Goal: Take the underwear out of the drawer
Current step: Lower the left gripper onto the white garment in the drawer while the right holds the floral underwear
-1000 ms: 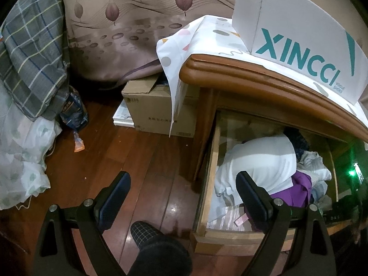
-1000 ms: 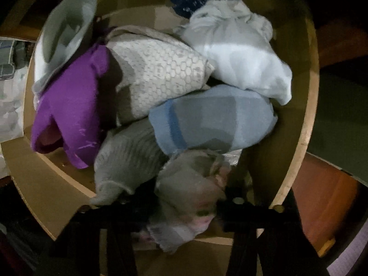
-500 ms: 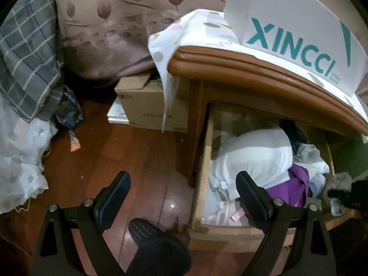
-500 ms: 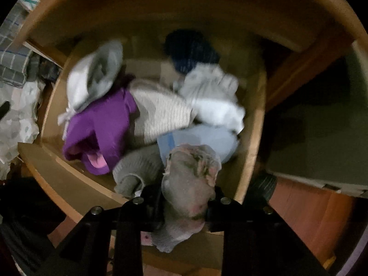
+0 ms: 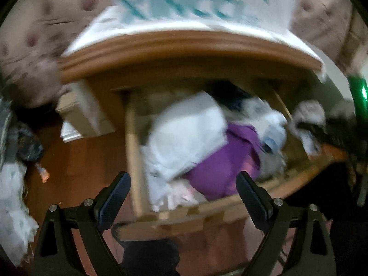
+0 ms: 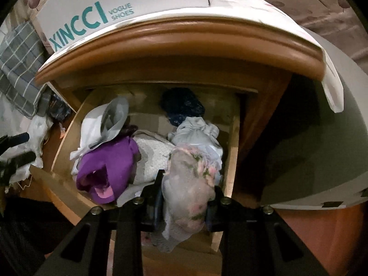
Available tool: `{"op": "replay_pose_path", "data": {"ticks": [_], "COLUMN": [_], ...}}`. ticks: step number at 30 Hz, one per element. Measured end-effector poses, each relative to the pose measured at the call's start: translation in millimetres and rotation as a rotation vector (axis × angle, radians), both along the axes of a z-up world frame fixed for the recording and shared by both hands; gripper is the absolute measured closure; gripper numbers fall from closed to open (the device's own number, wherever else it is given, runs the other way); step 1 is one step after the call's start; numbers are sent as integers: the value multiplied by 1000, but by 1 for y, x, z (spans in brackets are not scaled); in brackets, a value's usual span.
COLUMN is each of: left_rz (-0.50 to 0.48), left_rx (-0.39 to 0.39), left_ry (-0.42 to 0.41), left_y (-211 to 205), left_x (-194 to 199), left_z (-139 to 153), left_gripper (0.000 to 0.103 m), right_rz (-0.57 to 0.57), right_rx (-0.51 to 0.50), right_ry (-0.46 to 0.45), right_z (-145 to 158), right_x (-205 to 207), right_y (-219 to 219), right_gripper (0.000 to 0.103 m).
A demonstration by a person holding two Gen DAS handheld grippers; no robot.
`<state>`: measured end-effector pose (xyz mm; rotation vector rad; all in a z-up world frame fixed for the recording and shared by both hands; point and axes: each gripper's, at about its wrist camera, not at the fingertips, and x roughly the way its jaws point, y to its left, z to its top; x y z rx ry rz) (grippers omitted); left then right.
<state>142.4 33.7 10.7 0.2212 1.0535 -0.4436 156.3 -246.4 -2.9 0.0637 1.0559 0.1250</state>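
Observation:
My right gripper (image 6: 185,200) is shut on a pale floral piece of underwear (image 6: 191,188), held above the open wooden drawer (image 6: 232,151). Below it the drawer holds a purple garment (image 6: 108,168), a white bra (image 6: 108,119), a grey-white bundle (image 6: 195,133) and a dark blue piece (image 6: 184,103). In the blurred left wrist view, my left gripper (image 5: 182,195) stands open and empty over the drawer's front rail (image 5: 184,218), near the purple garment (image 5: 225,165). The lifted floral underwear (image 5: 308,119) shows at the right there.
A white shoe box (image 6: 119,7) sits on the cloth-covered nightstand top (image 6: 184,36). A cardboard box (image 5: 85,119) and a plaid cloth (image 6: 18,69) lie left of the stand on the wooden floor (image 5: 80,161). A pale panel (image 6: 322,149) is on the right.
My right gripper closed on the floral underwear and lifted it up out of the drawer. My left gripper swung right, from over the floor to over the drawer front.

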Motion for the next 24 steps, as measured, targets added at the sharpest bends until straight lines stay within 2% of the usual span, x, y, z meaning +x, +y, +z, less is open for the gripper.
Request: {"op": "replay_pose_path", "data": {"ticks": [4,9,12,14,19,22,24], "left_rz": [-77,-47,-29,13,145,207,230], "left_rx": [55,91,74,40,-66,-88,-99], "left_ry": [45,99,155,159,115,81,91], "left_y": [-29,-53,-55,-52,-44,-44,-48], "left_x": [-2,13,21,26,44,56,67], "left_z": [-16,-35,-43,-41,-25,-19,-21], "left_gripper": [12,20,25,25,24,24,24], "right_rz": [-9,-8,0,3,8,3,-7], "right_rx": [21,36,32,28,44,58,63], "right_ry": [-26,-51,-60,-62,-64,-73,-74], "right_z": [3,5,5,5,5,7,8], "right_x": [1,1,1,1,2,1,1], "right_y": [-1,-1,1,2,3,1,-1], "right_gripper": [75,75,75,75,75,75,75]}}
